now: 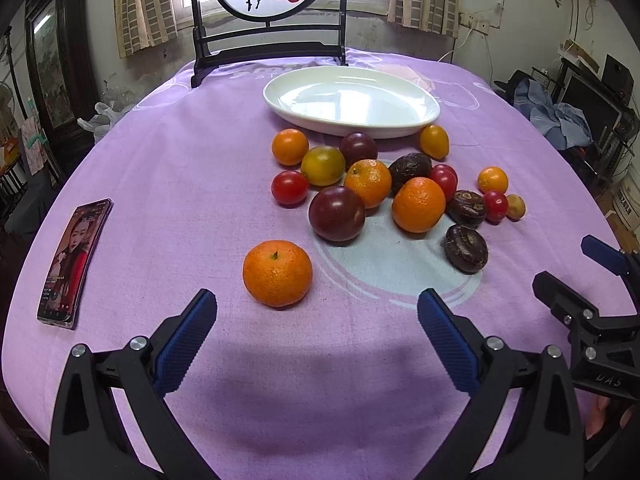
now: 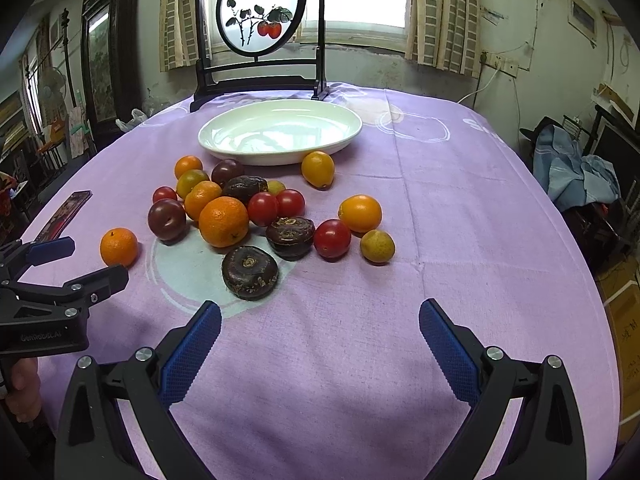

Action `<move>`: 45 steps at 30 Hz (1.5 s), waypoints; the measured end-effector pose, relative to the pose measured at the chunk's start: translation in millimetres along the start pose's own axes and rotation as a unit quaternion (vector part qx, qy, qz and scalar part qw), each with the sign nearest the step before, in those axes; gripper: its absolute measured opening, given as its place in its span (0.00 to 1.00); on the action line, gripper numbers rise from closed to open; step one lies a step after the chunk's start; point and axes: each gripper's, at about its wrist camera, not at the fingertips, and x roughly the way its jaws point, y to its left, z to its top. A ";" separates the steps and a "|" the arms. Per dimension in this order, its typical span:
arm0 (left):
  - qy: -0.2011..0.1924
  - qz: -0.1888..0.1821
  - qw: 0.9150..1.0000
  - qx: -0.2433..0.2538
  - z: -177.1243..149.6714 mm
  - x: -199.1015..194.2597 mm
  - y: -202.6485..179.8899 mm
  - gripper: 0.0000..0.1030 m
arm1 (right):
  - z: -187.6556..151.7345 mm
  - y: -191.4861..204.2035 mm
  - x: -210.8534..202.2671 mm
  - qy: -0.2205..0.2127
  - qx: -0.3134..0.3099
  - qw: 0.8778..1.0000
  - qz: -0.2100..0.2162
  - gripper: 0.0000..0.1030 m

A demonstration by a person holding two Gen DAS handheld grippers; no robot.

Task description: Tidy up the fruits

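A pile of several fruits lies on the purple tablecloth: oranges, red tomatoes, dark plums and brown water chestnuts. One orange (image 1: 277, 273) (image 2: 119, 247) sits apart, just ahead of my left gripper (image 1: 318, 308), which stands open and holds nothing. A brown water chestnut (image 2: 250, 273) (image 1: 466, 248) lies just ahead of my right gripper (image 2: 320, 320), which is open and holds nothing too. An empty white oval plate (image 1: 400, 126) (image 2: 256, 154) stands behind the pile. Each gripper shows at the edge of the other's view.
A phone (image 1: 74, 262) (image 2: 64, 214) lies near the table's left edge. A black-framed round painted screen (image 1: 272, 12) (image 2: 260, 32) stands at the table's far end. Dark furniture and clothes (image 2: 576, 168) surround the table. A hand (image 2: 24, 388) holds the left gripper.
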 end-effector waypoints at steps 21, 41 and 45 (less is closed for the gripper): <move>0.003 -0.002 1.000 0.000 -1.8 -1.6 0.8 0.96 | -1.9 -4.8 -0.3 0.006 0.016 1.000 0.012 0.97; 0.004 -0.003 1.000 0.001 -4.1 -0.7 -0.5 0.96 | -5.9 -1.3 1.3 0.007 0.014 1.000 0.014 0.96; 0.002 -0.008 1.000 0.005 -6.9 0.1 -2.0 0.96 | -5.9 -1.6 1.5 0.007 0.014 1.000 0.014 0.96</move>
